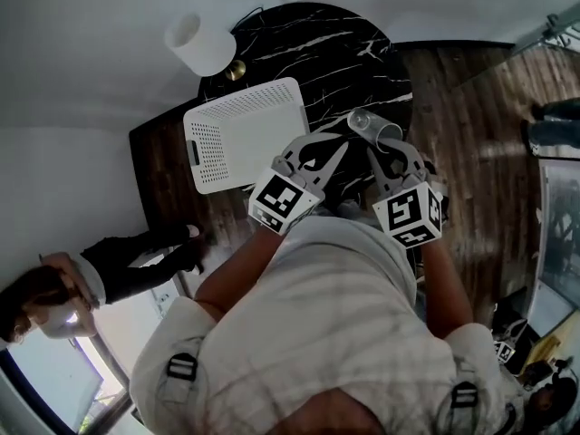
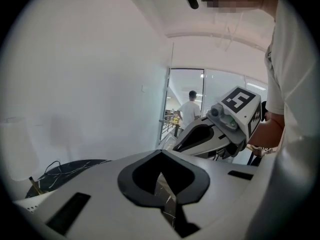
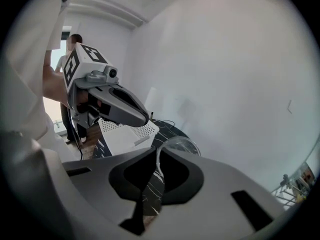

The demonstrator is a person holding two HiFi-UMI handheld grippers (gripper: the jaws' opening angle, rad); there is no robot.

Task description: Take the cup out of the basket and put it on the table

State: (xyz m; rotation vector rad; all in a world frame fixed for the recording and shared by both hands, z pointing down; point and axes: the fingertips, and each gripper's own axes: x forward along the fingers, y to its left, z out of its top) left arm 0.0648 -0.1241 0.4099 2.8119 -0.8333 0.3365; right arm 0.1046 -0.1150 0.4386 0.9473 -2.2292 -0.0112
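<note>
A clear cup [image 1: 370, 126] hangs tilted over the near right part of the round black marble table [image 1: 308, 43]. My right gripper [image 1: 375, 143] is shut on its wall. In the right gripper view the cup's rim [image 3: 183, 145] rises just past the right gripper [image 3: 155, 152], with the wall pinched between the jaws. The white perforated basket [image 1: 207, 143] stands on the table's left side, apart from the cup, and shows in the right gripper view as the basket [image 3: 126, 134]. My left gripper [image 1: 341, 147] is shut with nothing in it, beside the basket's near right corner; its tips meet at the left gripper [image 2: 160, 153].
A white cylinder [image 1: 199, 42] and a small brass object [image 1: 236, 69] sit at the table's far left edge. Dark wooden floor [image 1: 453, 125] surrounds the table. A person in dark sleeves [image 1: 136, 265] stands near a doorway at the lower left.
</note>
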